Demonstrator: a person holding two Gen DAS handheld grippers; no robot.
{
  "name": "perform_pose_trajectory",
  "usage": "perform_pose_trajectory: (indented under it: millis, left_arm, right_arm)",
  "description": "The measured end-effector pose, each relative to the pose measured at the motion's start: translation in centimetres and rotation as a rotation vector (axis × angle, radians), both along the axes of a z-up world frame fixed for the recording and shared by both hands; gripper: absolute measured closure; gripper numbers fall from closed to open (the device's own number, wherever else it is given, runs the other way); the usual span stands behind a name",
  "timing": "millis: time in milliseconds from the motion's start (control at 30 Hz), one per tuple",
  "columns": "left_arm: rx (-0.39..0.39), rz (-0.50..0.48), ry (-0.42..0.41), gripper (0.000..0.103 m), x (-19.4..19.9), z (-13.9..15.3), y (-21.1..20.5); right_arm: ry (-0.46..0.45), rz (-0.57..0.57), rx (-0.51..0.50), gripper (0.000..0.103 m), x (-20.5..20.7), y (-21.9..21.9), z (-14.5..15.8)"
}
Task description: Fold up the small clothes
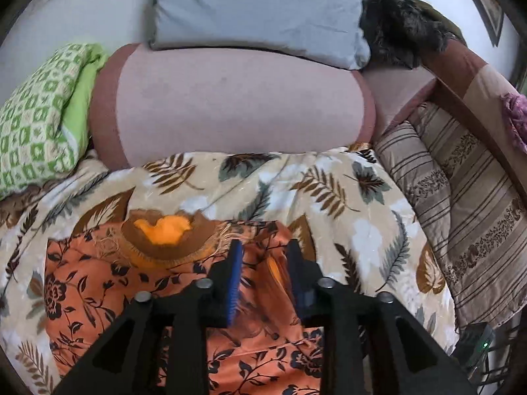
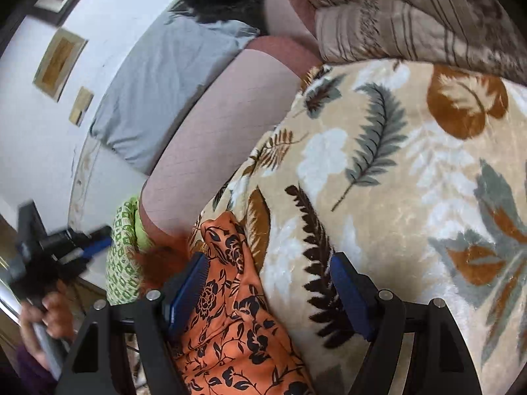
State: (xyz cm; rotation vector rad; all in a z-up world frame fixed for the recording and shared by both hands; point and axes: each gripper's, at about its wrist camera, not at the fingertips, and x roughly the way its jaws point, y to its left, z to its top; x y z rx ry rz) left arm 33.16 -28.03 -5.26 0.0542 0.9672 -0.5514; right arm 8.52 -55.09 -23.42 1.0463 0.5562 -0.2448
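Observation:
An orange garment with a black floral print (image 1: 108, 283) lies spread on a leaf-printed blanket (image 1: 329, 197), its brown embroidered neckline (image 1: 164, 233) towards the pillows. My left gripper (image 1: 265, 256) hovers over the garment's right part with its blue-padded jaws a little apart and nothing pinched. In the right wrist view the garment (image 2: 230, 312) runs as a folded strip under my right gripper (image 2: 270, 270), whose jaws stand wide apart, one over the cloth's edge and one over the blanket. The left gripper (image 2: 102, 240) shows blurred at the left, held by a hand (image 2: 49, 309).
A pink bolster (image 1: 237, 105), a grey pillow (image 1: 257, 10) and a green patterned pillow (image 1: 36, 112) lie behind the blanket. A striped brown quilt (image 1: 461, 197) is piled at the right, a dark furry thing (image 1: 402, 33) beyond it. A white wall with pictures (image 2: 59, 62) stands behind.

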Motion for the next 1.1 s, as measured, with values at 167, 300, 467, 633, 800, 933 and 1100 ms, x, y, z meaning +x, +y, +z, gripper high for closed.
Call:
perform_pose_trajectory:
  millis: [167,300,467,633,800,933,1100]
  left_arm:
    - [-0.042,0.112,-0.012,0.058,0.6,0.7,6.3]
    - [0.007,0.216,-0.071,0.052,-0.7,0.3,14.1]
    - [0.126,0.401,-0.142,0.052,-2.7,-3.0,24.1]
    - [0.139,0.466,-0.041,0.052,-0.6,-6.6,28.8]
    - [0.133,0.412,-0.043,0.052,2.9,-7.7,26.9]
    - [0.153,0.37,-0.028,0.052,5.5,-9.7,24.3]
    - [0.338,0.379,0.045,0.045,8.1,-15.7,23.6]
  right_arm:
    - [-0.001,0.021,-0.023,0.024,0.5,0.8,0.4]
    - [-0.015,0.067,-0.043,0.024,1.2,2.8,0.9]
    - [-0.032,0.175,-0.126,0.024,2.8,6.7,2.1]
    - [-0.053,0.312,-0.119,0.04,5.9,9.7,2.0]
    - [-0.058,0.384,-0.029,0.058,11.0,9.4,0.8]
    - [-0.001,0.452,-0.009,0.059,15.6,10.2,-0.9]
    - [0.194,0.421,-0.093,0.067,19.5,10.2,-5.2]
